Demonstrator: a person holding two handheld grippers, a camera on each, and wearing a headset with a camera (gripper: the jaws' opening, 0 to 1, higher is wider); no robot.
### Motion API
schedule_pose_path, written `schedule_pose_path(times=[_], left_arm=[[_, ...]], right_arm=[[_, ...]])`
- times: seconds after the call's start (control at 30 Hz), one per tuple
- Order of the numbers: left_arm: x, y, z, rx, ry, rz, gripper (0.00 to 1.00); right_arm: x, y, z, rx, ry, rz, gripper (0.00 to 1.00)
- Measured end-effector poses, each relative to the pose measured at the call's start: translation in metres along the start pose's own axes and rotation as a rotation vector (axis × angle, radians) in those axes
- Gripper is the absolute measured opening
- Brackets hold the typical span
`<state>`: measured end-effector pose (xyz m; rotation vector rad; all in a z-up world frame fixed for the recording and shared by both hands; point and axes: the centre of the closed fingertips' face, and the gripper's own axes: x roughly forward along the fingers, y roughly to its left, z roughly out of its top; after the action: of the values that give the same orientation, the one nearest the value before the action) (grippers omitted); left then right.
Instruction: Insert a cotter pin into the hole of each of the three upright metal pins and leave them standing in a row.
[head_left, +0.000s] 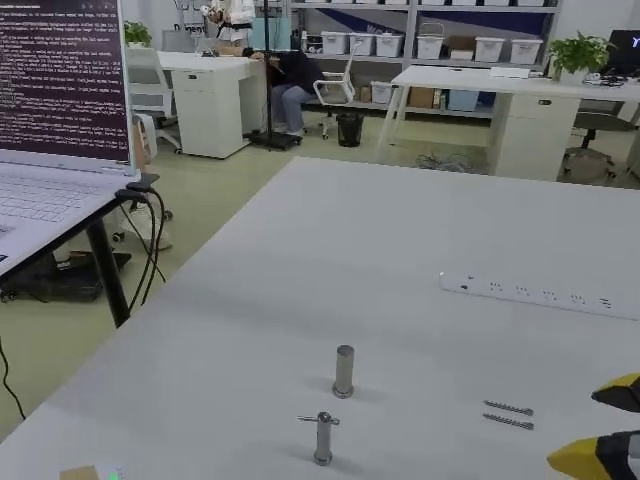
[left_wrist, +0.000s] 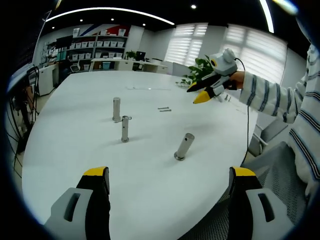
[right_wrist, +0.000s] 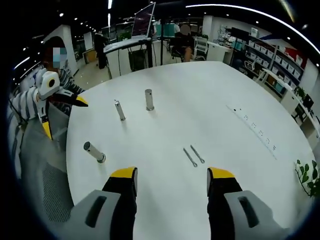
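While one upright silver metal pin (head_left: 322, 438) already holds its cotter (head_left: 318, 419), two thin loose cotter pins (right_wrist: 194, 155) wait on the white table (head_left: 400, 260) ahead of the right hand-held gripper (right_wrist: 172, 173), which gapes empty, as does the left hand-held gripper (left_wrist: 170, 171).

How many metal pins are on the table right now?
3. In the left gripper view: far metal pin, middle metal pin with a cotter pin through its top, near metal pin off to their right. None looks hidden.
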<state>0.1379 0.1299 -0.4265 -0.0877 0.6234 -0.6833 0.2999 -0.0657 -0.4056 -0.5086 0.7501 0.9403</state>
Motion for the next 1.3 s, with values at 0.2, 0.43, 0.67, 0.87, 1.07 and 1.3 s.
schedule_pose_path(times=[0.2, 0.43, 0.67, 0.87, 1.07, 1.3], left_arm=[[-0.001, 0.002, 0.004, -0.024, -0.021, 0.018, 0.99], [-0.003, 0.002, -0.001, -0.038, -0.019, 0.035, 0.99], [-0.008, -0.002, -0.005, -0.047, -0.017, 0.038, 0.99], [-0.011, -0.001, -0.01, -0.066, -0.013, 0.045, 0.96], [-0.013, -0.001, -0.012, -0.074, -0.013, 0.048, 0.96], [-0.013, -0.001, -0.014, -0.08, -0.011, 0.048, 0.95]], right_arm=[[0.013, -0.009, 0.004, -0.058, 0.053, 0.025, 0.48], [0.035, -0.016, -0.01, -0.112, 0.151, 0.041, 0.49], [0.053, -0.023, -0.028, -0.128, 0.23, 0.075, 0.46], [0.063, -0.03, -0.038, -0.165, 0.274, 0.094, 0.44], [0.07, -0.032, -0.043, -0.202, 0.303, 0.104, 0.37], [0.083, -0.035, -0.039, -0.221, 0.301, 0.116, 0.26]])
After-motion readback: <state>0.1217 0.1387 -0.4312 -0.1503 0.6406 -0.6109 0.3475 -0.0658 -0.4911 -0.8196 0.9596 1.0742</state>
